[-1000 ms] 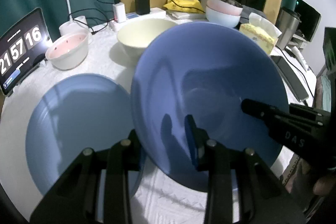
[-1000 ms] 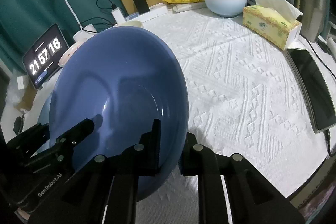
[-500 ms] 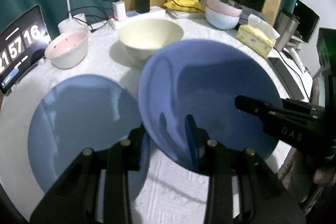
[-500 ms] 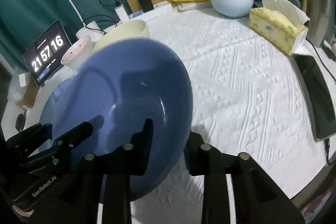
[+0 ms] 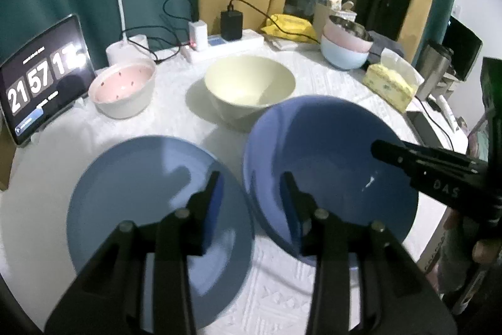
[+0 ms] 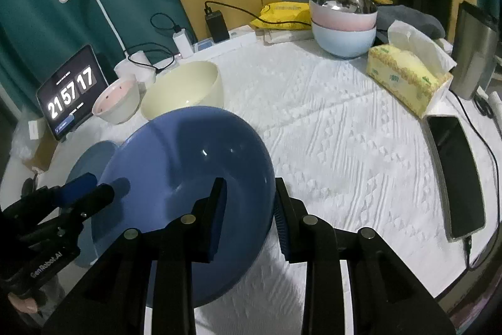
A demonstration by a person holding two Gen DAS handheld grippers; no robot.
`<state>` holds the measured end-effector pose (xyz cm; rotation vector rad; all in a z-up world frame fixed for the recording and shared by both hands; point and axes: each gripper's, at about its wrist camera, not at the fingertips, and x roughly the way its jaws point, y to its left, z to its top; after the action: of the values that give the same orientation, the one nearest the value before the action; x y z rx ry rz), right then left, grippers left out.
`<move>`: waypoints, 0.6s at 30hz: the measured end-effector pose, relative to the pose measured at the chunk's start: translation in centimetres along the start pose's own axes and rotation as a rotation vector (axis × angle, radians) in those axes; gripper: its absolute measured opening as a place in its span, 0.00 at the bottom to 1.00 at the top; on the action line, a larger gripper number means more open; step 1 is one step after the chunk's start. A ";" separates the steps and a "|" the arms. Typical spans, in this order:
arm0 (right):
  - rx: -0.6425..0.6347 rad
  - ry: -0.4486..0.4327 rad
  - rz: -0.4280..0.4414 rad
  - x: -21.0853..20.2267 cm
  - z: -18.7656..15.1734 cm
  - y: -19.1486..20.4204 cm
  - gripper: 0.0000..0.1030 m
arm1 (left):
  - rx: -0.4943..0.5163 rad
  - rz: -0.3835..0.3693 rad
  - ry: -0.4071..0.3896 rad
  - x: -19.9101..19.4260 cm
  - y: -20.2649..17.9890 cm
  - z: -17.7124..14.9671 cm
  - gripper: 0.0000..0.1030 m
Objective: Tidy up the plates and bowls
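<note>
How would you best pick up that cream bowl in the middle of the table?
Pinch the cream bowl by its near rim, one finger inside and one outside, coming from above. It stands upright with its mouth open, and its body looks too wide to span. The pink bowl stands apart from it, leaving room.

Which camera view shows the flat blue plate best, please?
The left wrist view. There the flat blue plate lies almost wholly in sight on the white tablecloth, beside the deep blue bowl. In the right wrist view only a small part of it shows, because that bowl covers the rest.
</note>
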<state>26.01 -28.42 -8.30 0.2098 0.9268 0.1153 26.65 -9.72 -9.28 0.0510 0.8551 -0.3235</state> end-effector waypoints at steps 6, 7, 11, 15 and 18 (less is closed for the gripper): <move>-0.013 -0.022 -0.004 -0.5 1.0 0.3 0.30 | -0.009 0.002 -0.028 -0.5 0.5 1.3 0.40; -0.016 -0.026 -0.005 -0.6 1.2 0.4 0.30 | -0.008 0.005 -0.033 -0.5 0.6 1.6 0.40; -0.029 -0.038 -0.008 -0.8 2.1 0.5 0.30 | -0.012 0.013 -0.049 -0.5 1.1 2.8 0.40; -0.046 -0.049 -0.007 -0.8 3.2 0.9 0.30 | -0.014 0.018 -0.056 0.0 1.6 3.9 0.40; -0.062 -0.052 -0.006 -0.6 4.0 1.2 0.30 | -0.013 0.021 -0.057 0.5 1.9 4.7 0.40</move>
<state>28.83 -27.84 -5.21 0.1516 0.8706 0.1324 30.96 -8.86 -6.76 0.0386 0.8000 -0.2981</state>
